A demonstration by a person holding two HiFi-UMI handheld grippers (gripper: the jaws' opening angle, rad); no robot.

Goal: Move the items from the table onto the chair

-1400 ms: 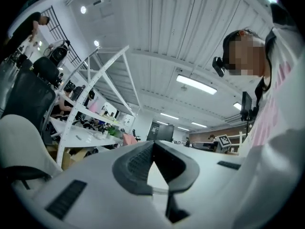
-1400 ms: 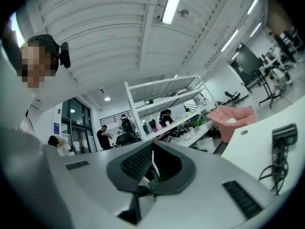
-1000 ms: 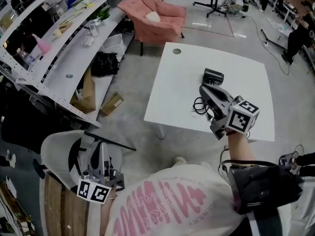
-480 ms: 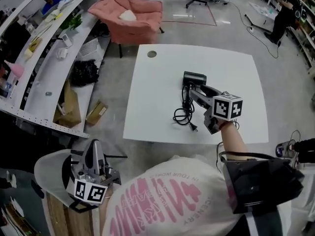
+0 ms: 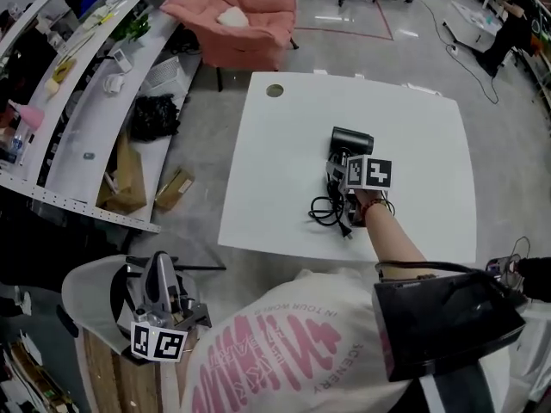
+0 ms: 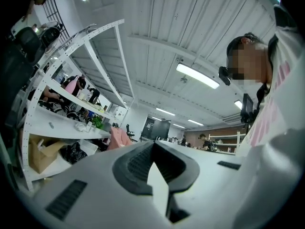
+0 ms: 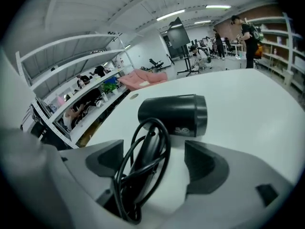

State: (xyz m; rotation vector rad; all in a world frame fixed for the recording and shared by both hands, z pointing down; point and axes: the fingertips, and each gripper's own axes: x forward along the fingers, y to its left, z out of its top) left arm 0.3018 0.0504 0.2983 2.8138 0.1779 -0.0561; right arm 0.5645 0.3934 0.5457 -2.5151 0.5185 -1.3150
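Observation:
A black hair dryer lies on the white table, its coiled black cord trailing toward the front edge. My right gripper is down over the dryer's handle. In the right gripper view the handle and loops of cord lie between the opening jaws, and the pads stand clear of them. The dryer's barrel lies just ahead. My left gripper hangs shut and empty over the white chair at the lower left, and its own view points up at the ceiling with the gripper closed.
A pink armchair stands beyond the table's far left corner. Long white shelves with clutter run along the left, with a black bag and cardboard boxes on the floor below. A wooden panel sits beside the chair.
My right gripper has come down onto the hair dryer's handle and its jaws have spread apart around it. The left gripper has stayed over the chair.

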